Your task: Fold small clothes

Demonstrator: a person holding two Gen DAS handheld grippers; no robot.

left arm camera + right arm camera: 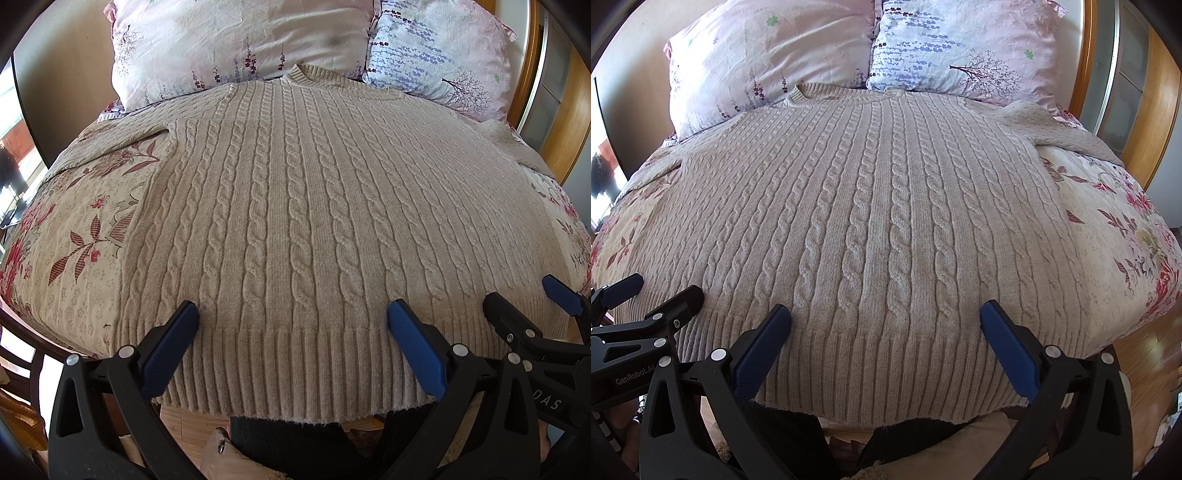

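Note:
A beige cable-knit sweater (295, 206) lies flat on the bed, collar toward the pillows, ribbed hem hanging over the near edge; it also shows in the right wrist view (879, 221). Its sleeves spread out to the left (122, 136) and right (1067, 129). My left gripper (293, 314) is open and empty above the hem's left part. My right gripper (886, 314) is open and empty above the hem's right part. Each gripper shows in the other's view: the right one (528, 299), the left one (661, 290). Neither holds any fabric.
A floral bedspread (74, 221) covers the bed. Two pink floral pillows (768, 59) (964, 44) lean at the head. A wooden frame (1145, 92) stands to the right. Wood floor (1145, 347) and dark trouser legs (288, 443) lie below the bed's edge.

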